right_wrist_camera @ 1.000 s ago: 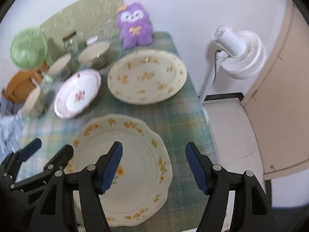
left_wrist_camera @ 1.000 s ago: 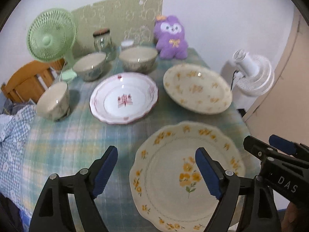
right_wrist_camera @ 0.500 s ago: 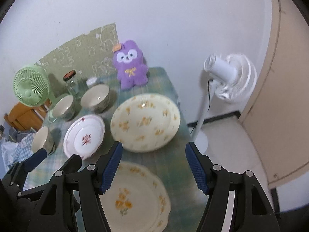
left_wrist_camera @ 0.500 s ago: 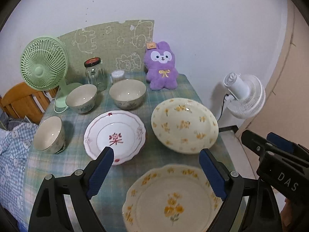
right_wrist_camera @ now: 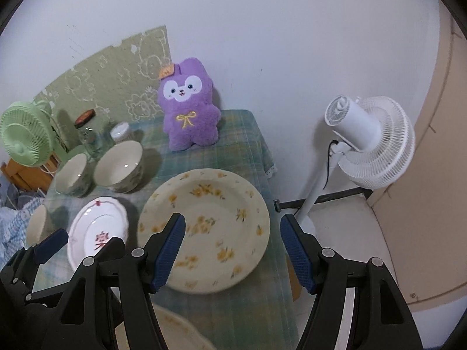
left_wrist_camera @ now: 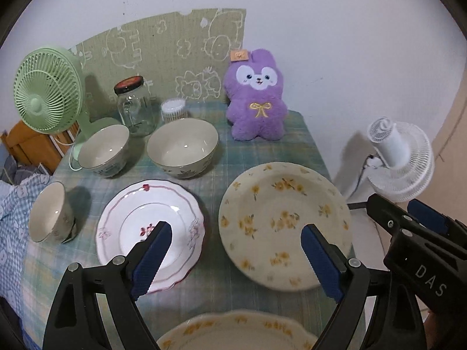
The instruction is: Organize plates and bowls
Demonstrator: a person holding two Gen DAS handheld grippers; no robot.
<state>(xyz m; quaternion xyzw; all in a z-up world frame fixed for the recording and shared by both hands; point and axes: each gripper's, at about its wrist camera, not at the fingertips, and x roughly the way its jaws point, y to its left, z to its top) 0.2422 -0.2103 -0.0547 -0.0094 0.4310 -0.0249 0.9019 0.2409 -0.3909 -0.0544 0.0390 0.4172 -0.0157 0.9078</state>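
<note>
The near plate (left_wrist_camera: 233,335) with yellow flowers is cut off at the bottom edge, so only its far rim shows. The right gripper (right_wrist_camera: 232,252) is partly hidden too: in the left view only its black side shows at the far right, with the letters "DAS" on it. An orange tag on the purple bunny toy (left_wrist_camera: 256,99) has marks too small to read. The green mat (left_wrist_camera: 163,58) on the wall has white doodles of animals, not words.

The left gripper (left_wrist_camera: 233,259) hangs over the worktop (left_wrist_camera: 216,180) with its jaws wide and nothing between them. The right gripper has its jaws apart as well, and they are empty.

The big plate (left_wrist_camera: 284,224) with yellow flowers lies on the right side of the worktop. The white plate (left_wrist_camera: 150,233) with a pink rim lies just left of it. Behind them sit a large bowl (left_wrist_camera: 182,147) and a middle bowl (left_wrist_camera: 103,150), both empty. A small bowl (left_wrist_camera: 51,215) sits at the left edge, tipped a bit. The glass jar (left_wrist_camera: 134,106) with a dark lid looks empty. A small tub (left_wrist_camera: 173,110) beside it holds what look like cotton buds. A green fan (left_wrist_camera: 46,90) stands far left, and a white fan (left_wrist_camera: 398,160) stands on the floor at the right.
</note>
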